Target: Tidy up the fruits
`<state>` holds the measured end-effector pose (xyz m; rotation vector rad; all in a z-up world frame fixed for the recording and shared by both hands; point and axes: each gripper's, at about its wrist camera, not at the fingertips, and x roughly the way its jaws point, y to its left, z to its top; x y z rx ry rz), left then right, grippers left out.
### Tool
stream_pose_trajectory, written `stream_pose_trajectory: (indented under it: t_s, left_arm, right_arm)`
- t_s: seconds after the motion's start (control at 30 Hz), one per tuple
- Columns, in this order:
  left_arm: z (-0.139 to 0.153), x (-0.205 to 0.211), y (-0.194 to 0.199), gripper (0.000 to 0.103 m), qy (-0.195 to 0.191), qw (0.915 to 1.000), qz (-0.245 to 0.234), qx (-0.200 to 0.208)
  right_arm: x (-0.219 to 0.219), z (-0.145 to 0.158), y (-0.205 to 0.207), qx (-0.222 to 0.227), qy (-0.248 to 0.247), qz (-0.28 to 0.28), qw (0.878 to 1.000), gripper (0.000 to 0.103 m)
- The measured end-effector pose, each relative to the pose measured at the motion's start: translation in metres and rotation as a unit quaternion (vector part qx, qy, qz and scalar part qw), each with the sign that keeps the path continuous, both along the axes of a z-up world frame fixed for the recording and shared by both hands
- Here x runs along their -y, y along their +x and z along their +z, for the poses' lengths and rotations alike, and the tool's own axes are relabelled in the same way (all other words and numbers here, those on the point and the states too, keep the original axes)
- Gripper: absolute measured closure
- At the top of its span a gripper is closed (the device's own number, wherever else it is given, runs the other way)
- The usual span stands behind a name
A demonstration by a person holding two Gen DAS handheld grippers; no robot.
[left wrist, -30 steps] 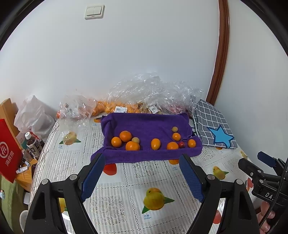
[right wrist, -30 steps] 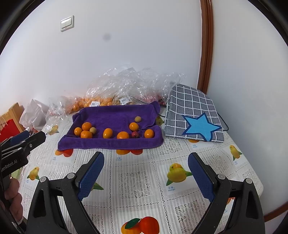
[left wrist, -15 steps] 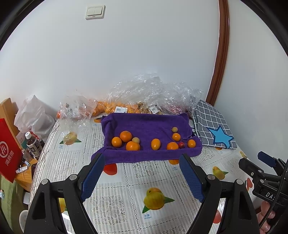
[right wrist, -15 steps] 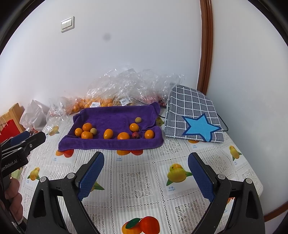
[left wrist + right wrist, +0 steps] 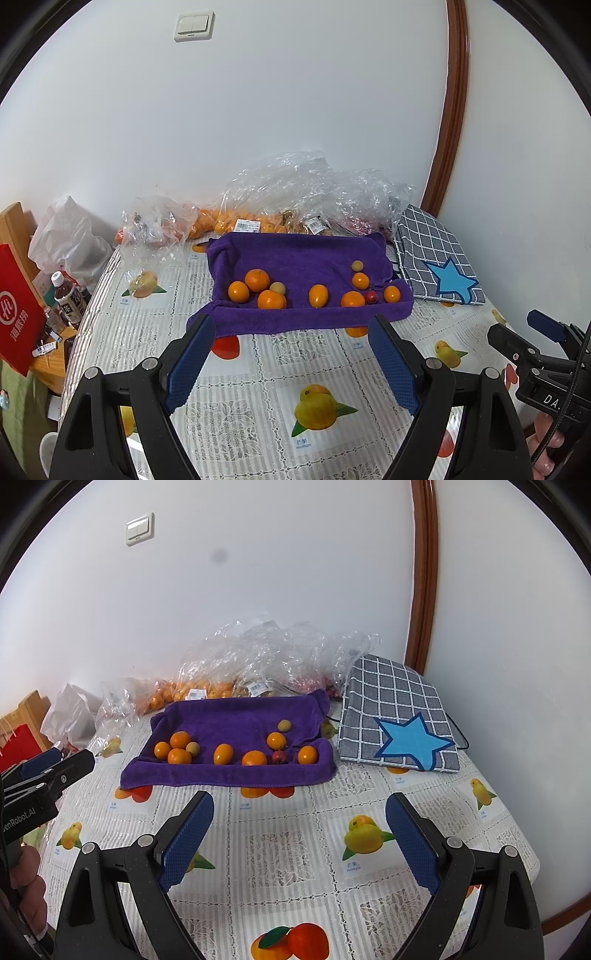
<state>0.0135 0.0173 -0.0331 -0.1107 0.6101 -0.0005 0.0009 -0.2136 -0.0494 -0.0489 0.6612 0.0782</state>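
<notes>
A purple towel point(image 5: 306, 254) point(image 5: 236, 720) lies on the table with several fruits on it: oranges point(image 5: 257, 280) point(image 5: 180, 739), a small red fruit point(image 5: 371, 296) point(image 5: 279, 757) and pale yellow-green fruits point(image 5: 357, 265) point(image 5: 284, 725). My left gripper point(image 5: 291, 325) hovers open just in front of the towel's near edge, nothing between its blue pads. My right gripper point(image 5: 299, 805) is also open and empty, a little further back from the towel. Each gripper shows at the edge of the other's view.
Clear plastic bags point(image 5: 306, 192) point(image 5: 266, 653) with more oranges and other fruit are heaped behind the towel against the wall. A grey checked cloth with a blue star point(image 5: 439, 266) point(image 5: 399, 723) lies right of the towel. Bottles point(image 5: 68, 295) and a red bag point(image 5: 16, 314) stand at the left.
</notes>
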Motion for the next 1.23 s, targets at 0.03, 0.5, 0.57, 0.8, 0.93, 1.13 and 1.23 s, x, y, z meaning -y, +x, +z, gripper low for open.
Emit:
stream_pose_trajectory:
  t_s: [0.03, 0.5, 0.57, 0.8, 0.93, 1.13, 1.23]
  left_arm:
    - [0.0001, 0.0001, -0.0001, 0.019, 0.0, 1.0, 0.0, 0.0]
    - [0.003, 0.0002, -0.0022, 0.019, -0.002, 1.0, 0.0, 0.004]
    - [0.0031, 0.0004, -0.0022, 0.019, -0.002, 1.0, 0.0, 0.004]
    - [0.0036, -0.0009, -0.002, 0.019, -0.003, 1.0, -0.001, 0.005]
    - [0.0037, -0.0016, -0.0025, 0.019, -0.003, 1.0, -0.001, 0.006]
    - [0.0036, -0.0026, -0.0009, 0.019, -0.004, 1.0, 0.001, 0.005]
    - [-0.0004, -0.0052, 0.0005, 0.017, -0.003, 0.9999, 0.005, 0.008]
  right_arm:
    - [-0.0001, -0.0001, 0.0, 0.0, 0.0, 0.0, 1.0, 0.01]
    - [0.0006, 0.0004, 0.0001, 0.0, -0.001, 0.001, 1.0, 0.01]
    - [0.0009, 0.0007, 0.0, 0.001, 0.0, 0.001, 1.0, 0.01]
    - [0.0005, 0.0042, -0.0021, 0.005, -0.002, 0.0, 1.0, 0.01]
    - [-0.0009, 0.0051, -0.0034, 0.007, -0.003, -0.001, 1.0, 0.01]
    - [-0.0014, 0.0047, -0.0037, 0.007, -0.002, 0.0, 1.0, 0.01]
    - [-0.0055, 0.0032, -0.0036, 0.006, -0.006, 0.003, 1.0, 0.01]
